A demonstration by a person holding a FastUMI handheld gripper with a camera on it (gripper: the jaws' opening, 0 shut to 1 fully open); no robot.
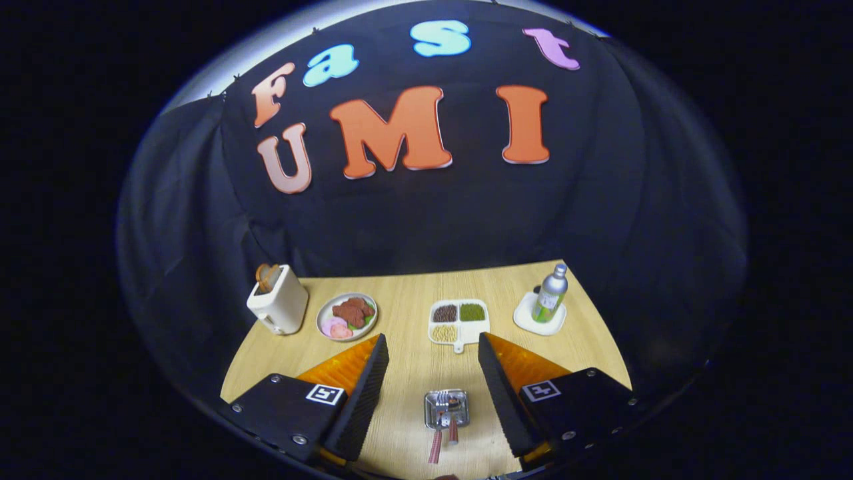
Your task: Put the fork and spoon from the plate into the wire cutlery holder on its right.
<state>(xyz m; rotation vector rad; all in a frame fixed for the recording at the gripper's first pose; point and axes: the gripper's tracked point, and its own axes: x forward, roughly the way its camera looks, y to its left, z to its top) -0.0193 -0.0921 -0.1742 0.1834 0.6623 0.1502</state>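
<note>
We hold the tool (pixel 433 373) high over the wooden surface (pixel 406 313), its fingers spread wide apart and gripping nothing, a stance that looks chosen to keep everything in sight before we commit. Low in the frame, between the two fingers and nearer us than their tips, sits the small shiny plate (pixel 446 409) with the fork (pixel 438 427) and spoon (pixel 454 420) lying across it, handles trailing toward the bottom of the frame, which should leave them easy to pinch. Further up the frame we see a toaster (pixel 278 308), a dish of food (pixel 346 316), a divided tray (pixel 458 321) and a bottle (pixel 551 293) on a coaster. The wire cutlery holder we cannot make out, so nothing is moved yet, by our reckoning.
</note>
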